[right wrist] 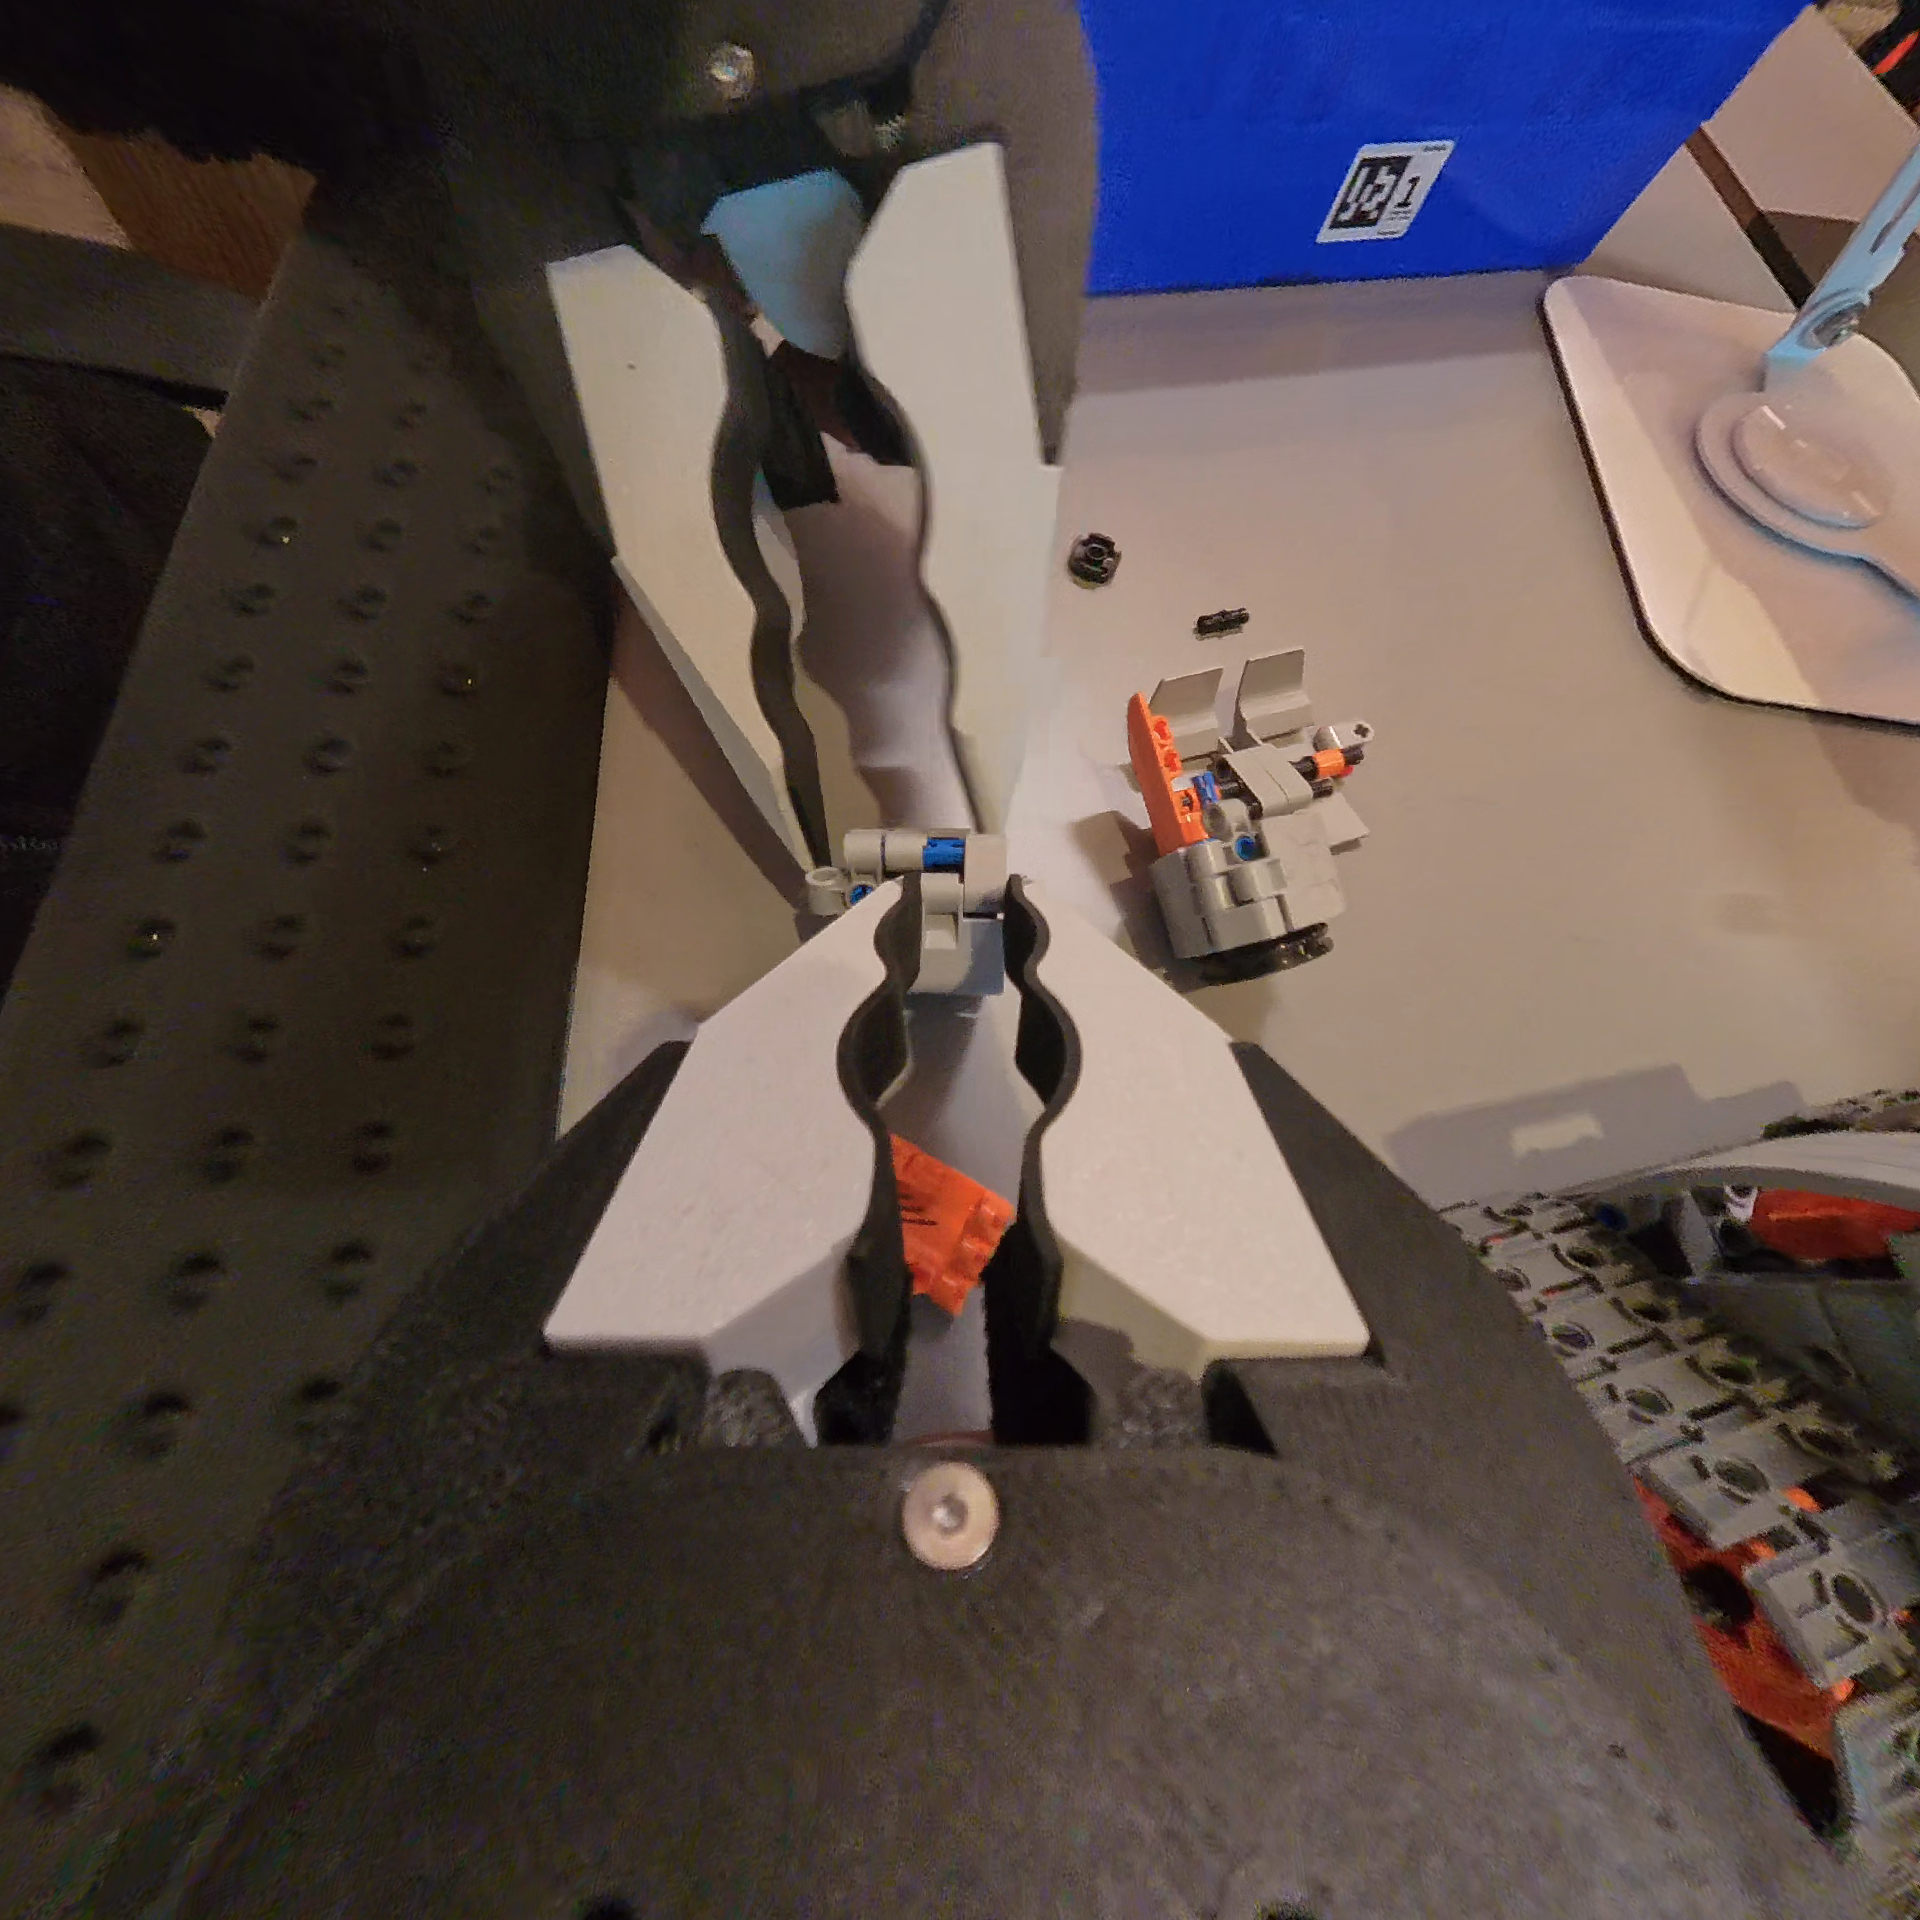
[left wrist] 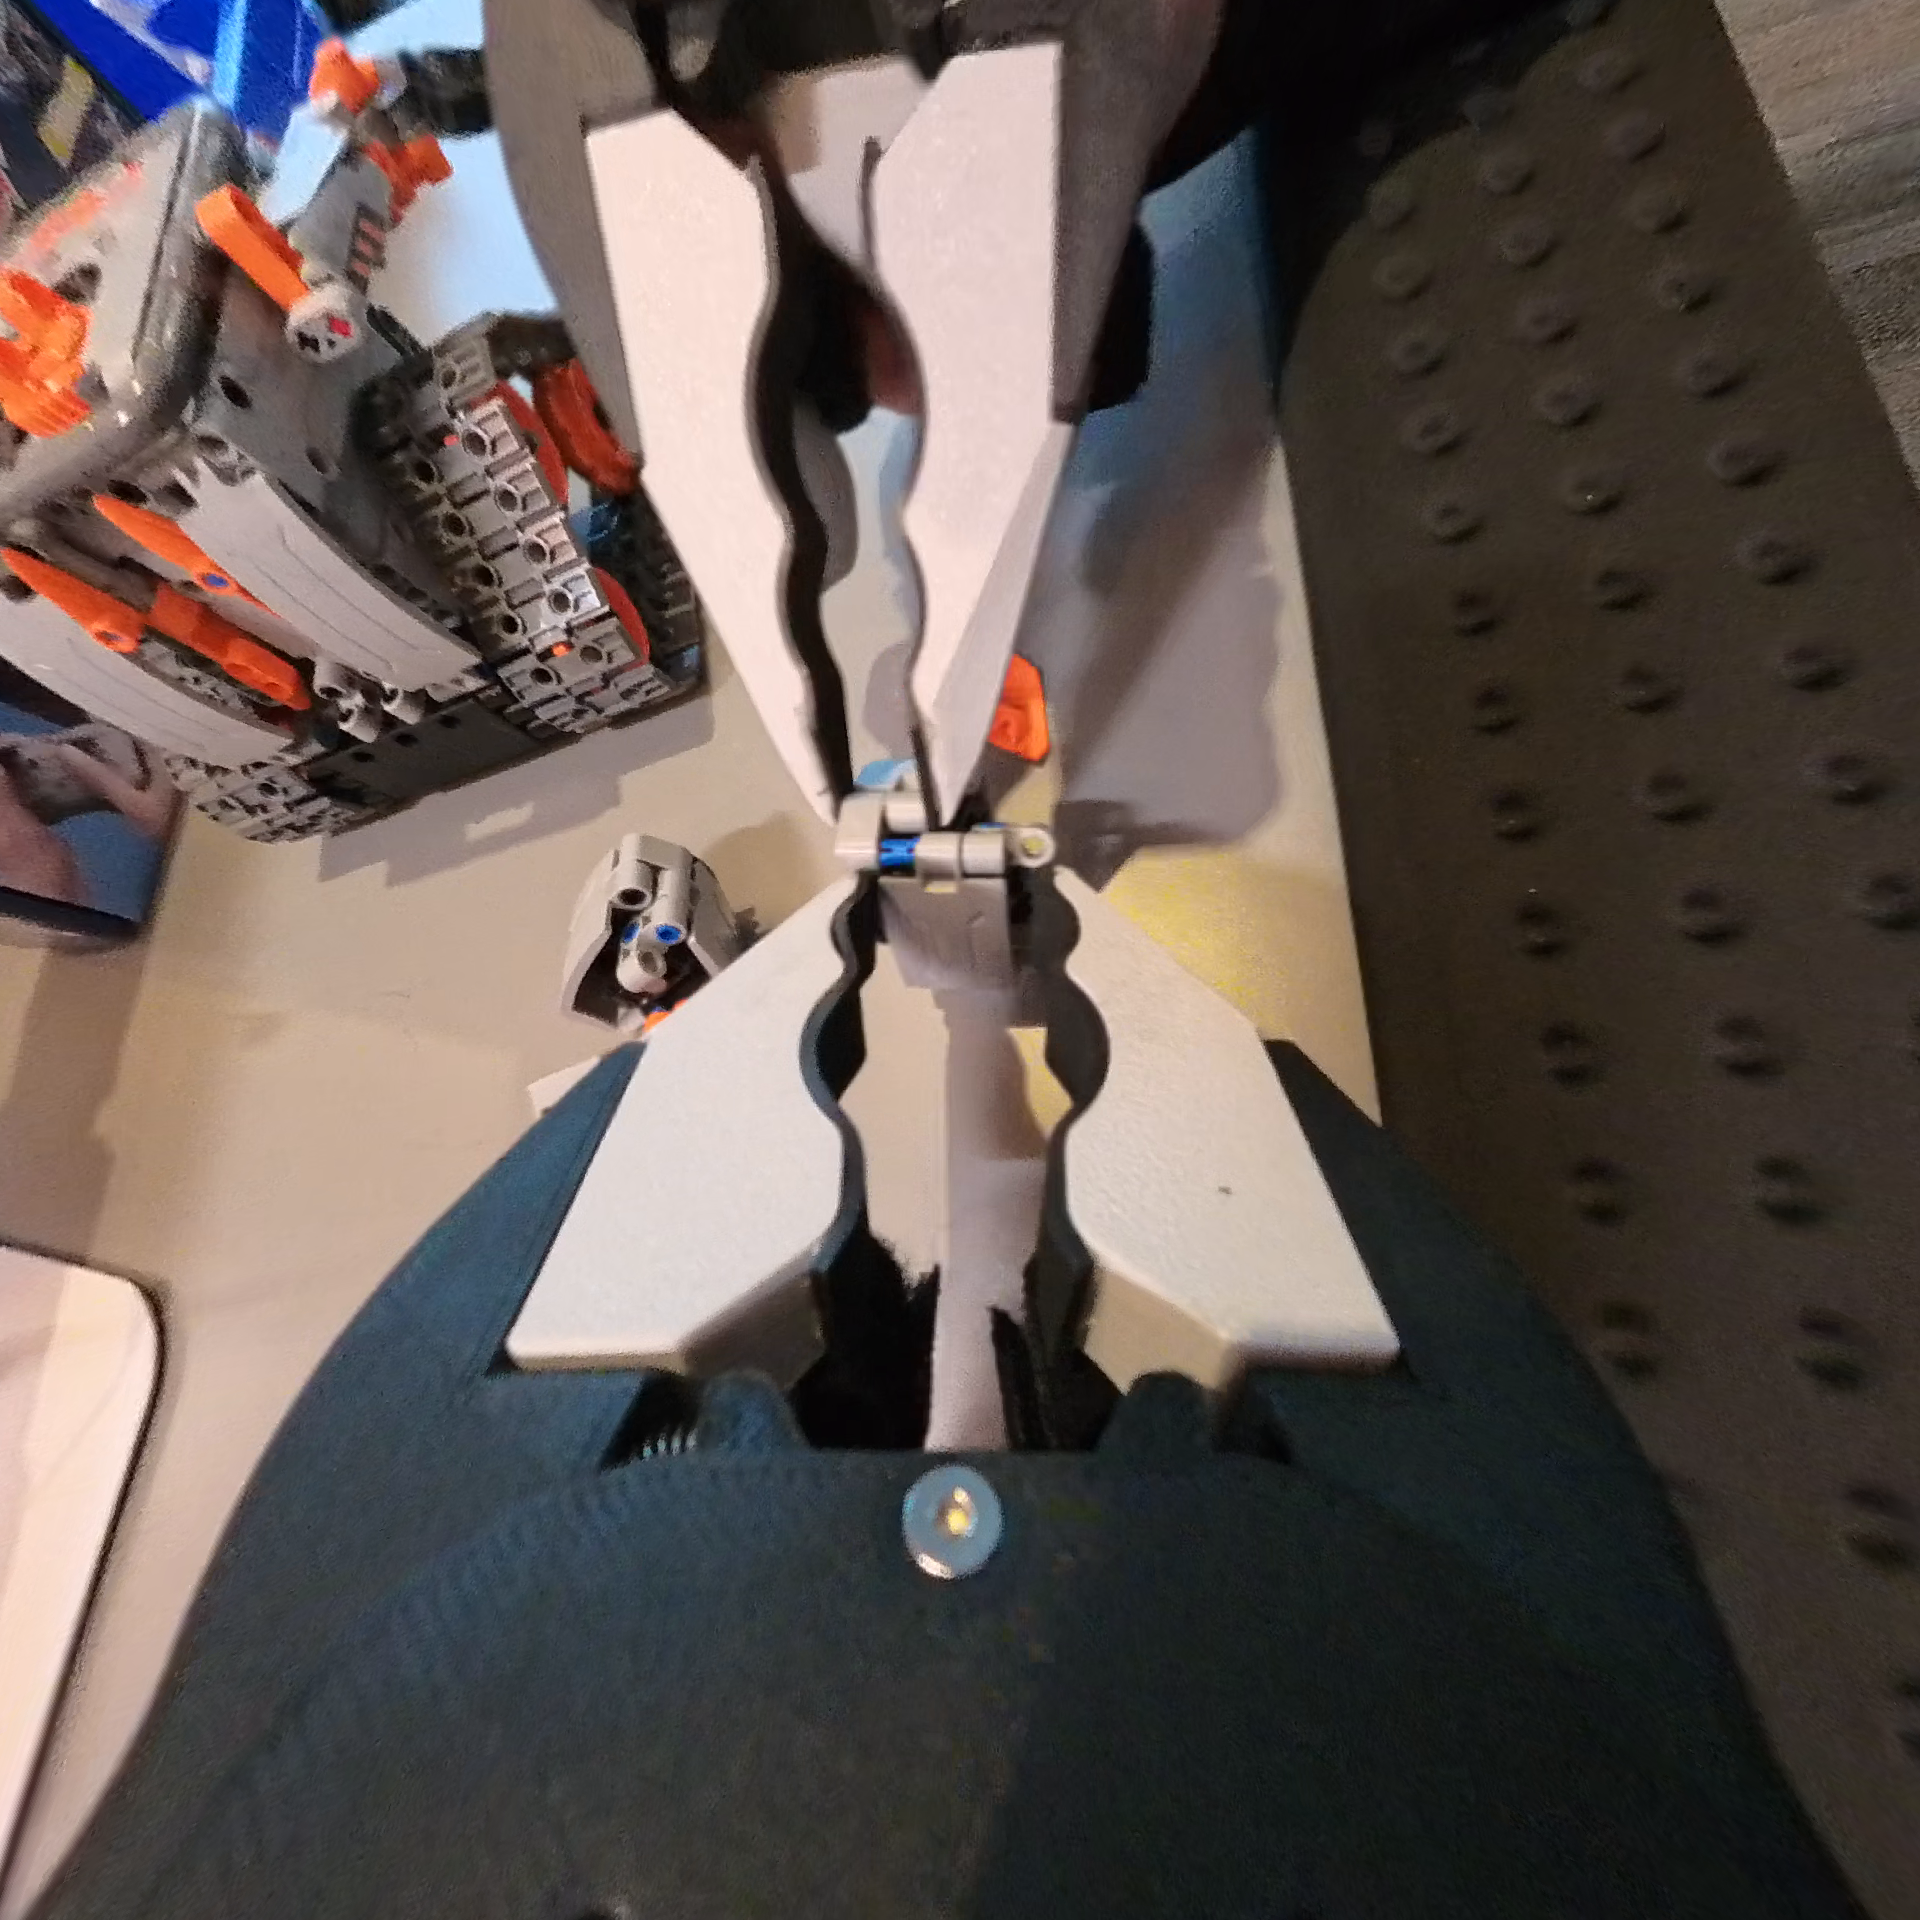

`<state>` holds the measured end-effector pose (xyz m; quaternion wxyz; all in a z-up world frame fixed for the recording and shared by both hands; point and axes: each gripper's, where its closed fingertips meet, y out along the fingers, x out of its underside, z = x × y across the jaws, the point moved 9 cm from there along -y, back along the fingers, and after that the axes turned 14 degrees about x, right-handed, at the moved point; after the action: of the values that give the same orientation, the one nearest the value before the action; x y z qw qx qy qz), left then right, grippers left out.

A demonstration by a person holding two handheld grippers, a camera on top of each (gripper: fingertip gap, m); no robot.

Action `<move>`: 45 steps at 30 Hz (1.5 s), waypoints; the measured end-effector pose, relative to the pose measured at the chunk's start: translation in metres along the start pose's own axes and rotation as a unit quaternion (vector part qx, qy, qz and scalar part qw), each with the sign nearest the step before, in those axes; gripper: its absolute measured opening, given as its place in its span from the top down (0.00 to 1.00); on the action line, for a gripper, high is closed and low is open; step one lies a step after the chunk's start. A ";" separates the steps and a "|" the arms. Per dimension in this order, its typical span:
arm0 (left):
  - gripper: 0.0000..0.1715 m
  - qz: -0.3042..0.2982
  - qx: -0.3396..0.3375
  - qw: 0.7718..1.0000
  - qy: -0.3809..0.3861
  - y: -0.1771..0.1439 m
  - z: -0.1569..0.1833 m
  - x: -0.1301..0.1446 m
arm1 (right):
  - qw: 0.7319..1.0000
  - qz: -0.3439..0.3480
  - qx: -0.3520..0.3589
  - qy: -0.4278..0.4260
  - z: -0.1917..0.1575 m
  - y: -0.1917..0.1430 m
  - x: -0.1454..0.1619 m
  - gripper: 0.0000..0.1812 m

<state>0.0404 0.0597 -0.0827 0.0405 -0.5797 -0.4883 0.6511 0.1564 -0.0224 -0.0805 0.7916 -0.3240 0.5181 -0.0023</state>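
Both jaws pinch one small grey brick assembly (left wrist: 940, 862) from opposite ends, my left gripper (left wrist: 951, 894) and right gripper (right wrist: 956, 899) meeting tip to tip above the table (right wrist: 1455, 987), apparently steadying it between them.

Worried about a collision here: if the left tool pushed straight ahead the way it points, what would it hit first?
Probably the right tool, tip to tip with the left tool. Both grip the same small grey brick piece, so nothing else lies between them.
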 end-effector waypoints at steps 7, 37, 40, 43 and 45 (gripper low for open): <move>0.91 -0.025 -0.046 0.997 0.059 0.002 0.009 -0.004 | 1.000 -0.011 -0.001 0.018 0.002 0.003 0.002 0.93; 0.97 -0.057 -0.112 0.986 0.105 0.005 0.017 -0.003 | 0.995 -0.016 -0.029 0.096 0.008 0.006 0.008 0.93; 0.97 -0.051 -0.109 0.988 0.096 0.004 0.016 -0.003 | 0.991 -0.013 -0.043 0.123 0.012 0.007 0.009 0.93; 0.97 -0.047 -0.105 0.989 0.090 0.004 0.014 -0.003 | 0.988 -0.010 -0.055 0.144 0.014 0.007 0.011 0.93; 0.97 -0.045 -0.104 0.990 0.089 0.004 0.014 -0.003 | 0.985 -0.008 -0.064 0.158 0.016 0.007 0.013 0.93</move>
<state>0.0322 0.0472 -0.0851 0.0526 -0.6133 -0.5736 0.5404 0.1727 -0.0128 -0.0906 0.6770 -0.3736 0.6335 -0.0266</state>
